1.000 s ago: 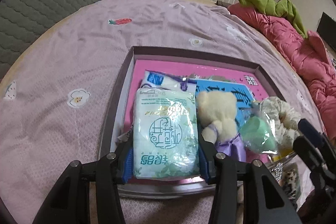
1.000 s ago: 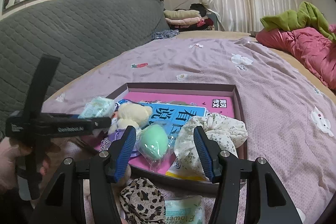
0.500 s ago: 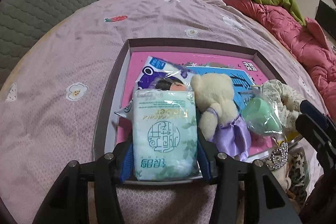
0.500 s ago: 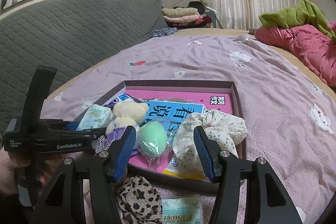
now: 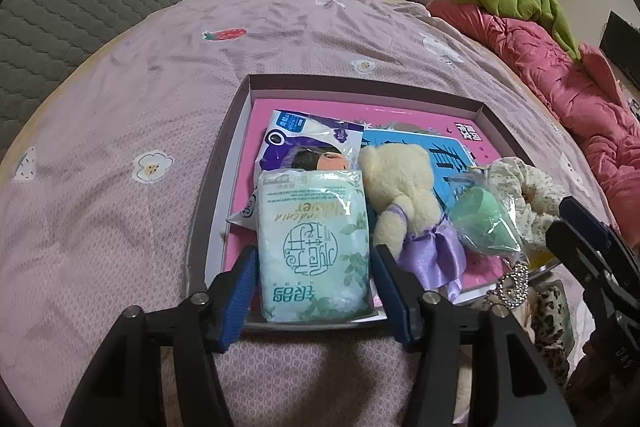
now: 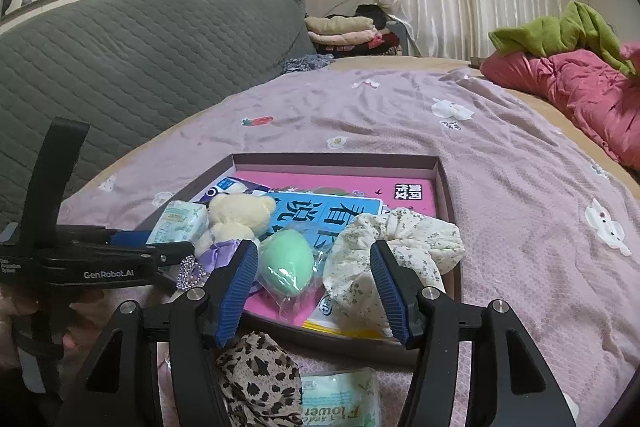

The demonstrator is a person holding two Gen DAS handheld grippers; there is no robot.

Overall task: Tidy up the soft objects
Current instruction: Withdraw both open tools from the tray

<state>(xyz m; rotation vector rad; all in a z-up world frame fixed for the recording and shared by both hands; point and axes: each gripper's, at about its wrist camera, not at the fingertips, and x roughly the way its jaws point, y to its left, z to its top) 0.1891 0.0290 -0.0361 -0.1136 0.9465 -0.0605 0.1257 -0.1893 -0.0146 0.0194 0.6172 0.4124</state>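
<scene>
Left wrist view: low over near edge of bed (image 5: pixel 120 131), facing forward along its fingers (image 5: pixel 236 291) toward curtains, close above shallow box (image 5: pixel 216 187); right wrist view: lower, set further right, facing same way, box (image 6: pixel 448 187) near; both share box, teddy (image 5: pixel 400 183) (image 6: pixel 240 213), green sponge (image 5: pixel 480 219) (image 6: pixel 286 263), pink quilt beyond.

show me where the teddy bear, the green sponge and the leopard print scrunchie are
teddy bear (image 5: pixel 404 179), left wrist view, on its head.
green sponge (image 6: pixel 286 263), right wrist view, on its middle.
leopard print scrunchie (image 6: pixel 260 375), right wrist view, on its middle folds.
</scene>
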